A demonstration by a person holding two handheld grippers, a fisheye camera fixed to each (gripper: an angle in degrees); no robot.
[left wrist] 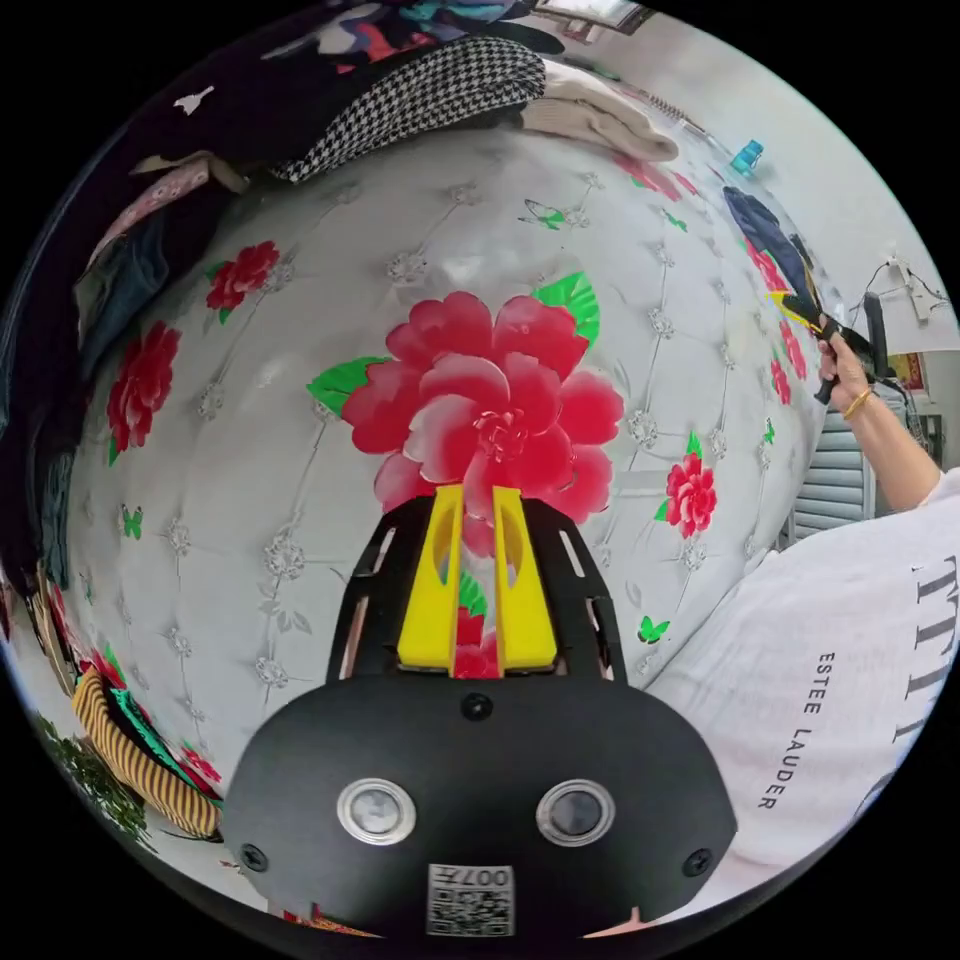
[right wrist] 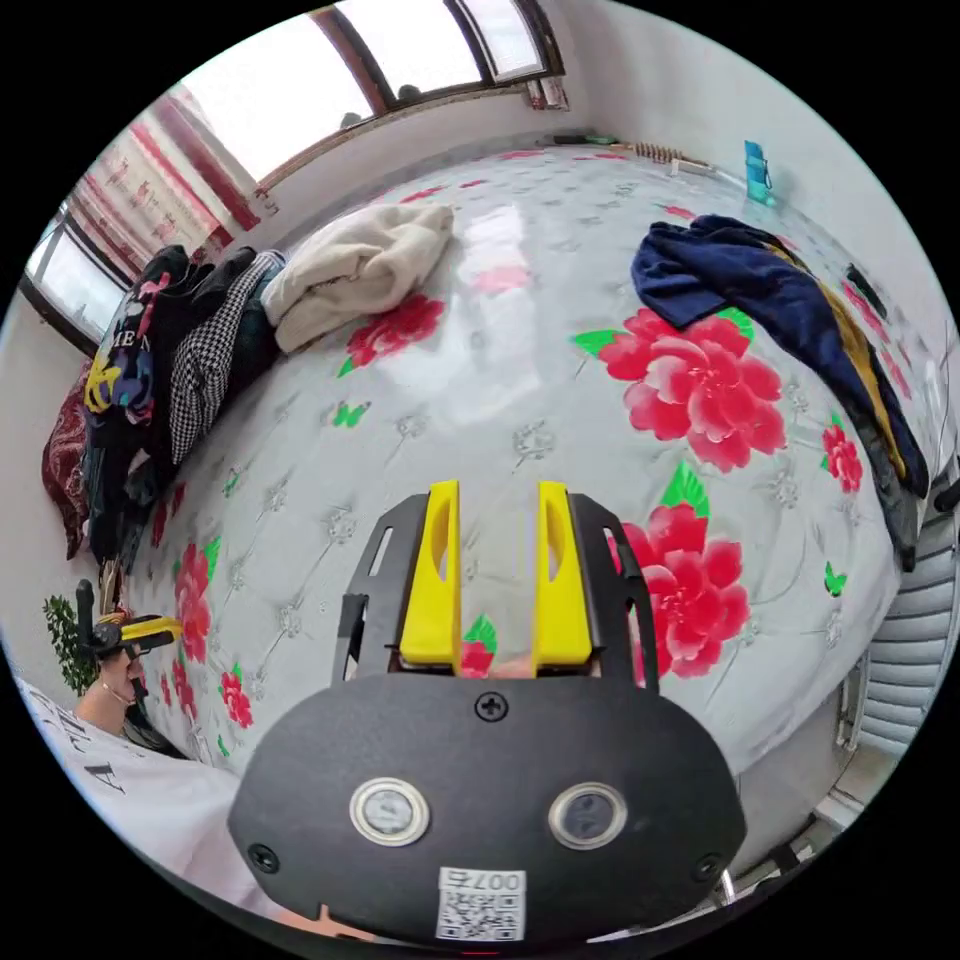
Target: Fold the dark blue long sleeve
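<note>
The dark blue long sleeve (right wrist: 740, 280) lies crumpled on the flowered bed cover (right wrist: 520, 400), far to the right in the right gripper view. It overlaps a mustard and dark garment (right wrist: 865, 360). My right gripper (right wrist: 498, 492) hovers open over the cover, well short of the sleeve, nothing between its yellow jaws. My left gripper (left wrist: 477, 497) hangs above a big red flower with only a narrow gap between its jaws, holding nothing. The left gripper view shows the sleeve (left wrist: 765, 235) at the far right, near the right gripper (left wrist: 795, 305) held in a hand (left wrist: 845, 375). The left gripper (right wrist: 150, 630) appears at the right gripper view's left edge.
A pile of clothes (right wrist: 190, 360) with a houndstooth piece and a cream garment (right wrist: 360, 265) lies by the window side of the bed. A striped garment (left wrist: 130, 750) hangs at the bed's edge. A radiator (right wrist: 915, 620) stands beside the bed. The person's white shirt (left wrist: 850, 650) is close.
</note>
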